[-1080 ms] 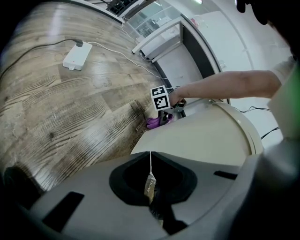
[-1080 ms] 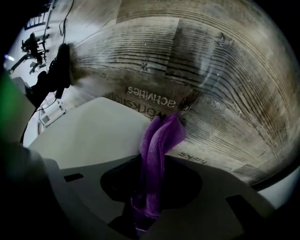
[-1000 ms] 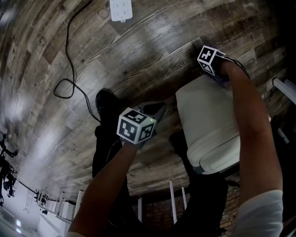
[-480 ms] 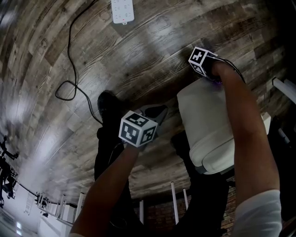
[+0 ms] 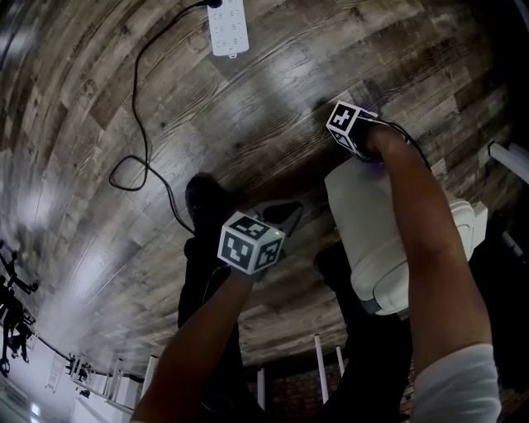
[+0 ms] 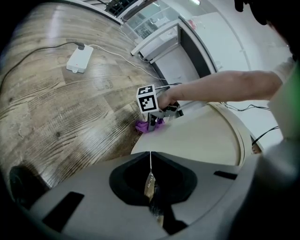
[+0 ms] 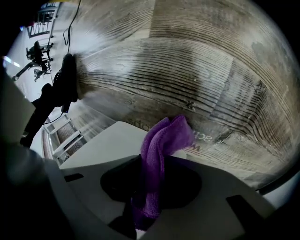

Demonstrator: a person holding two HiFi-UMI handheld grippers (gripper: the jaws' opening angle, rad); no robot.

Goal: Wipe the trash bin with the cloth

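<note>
Right gripper [image 6: 151, 123], jaws clamped on the purple cloth [image 7: 159, 154], has slid leftward along the white trash bin's [image 5: 368, 223] base by the wood floor [image 5: 248, 107], so I judge a wiping stroke is under way; left gripper [image 5: 279, 216] idle beside the bin, jaws pressed together, empty.

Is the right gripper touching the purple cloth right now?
Touching. The right gripper view shows the right gripper shut on the purple cloth, which runs between its jaws.

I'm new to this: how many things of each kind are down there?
Tools: 2, left tool and right tool
Bins: 1, trash bin
Cloths: 1, purple cloth
Sockets: 1, power strip
Total: 5
</note>
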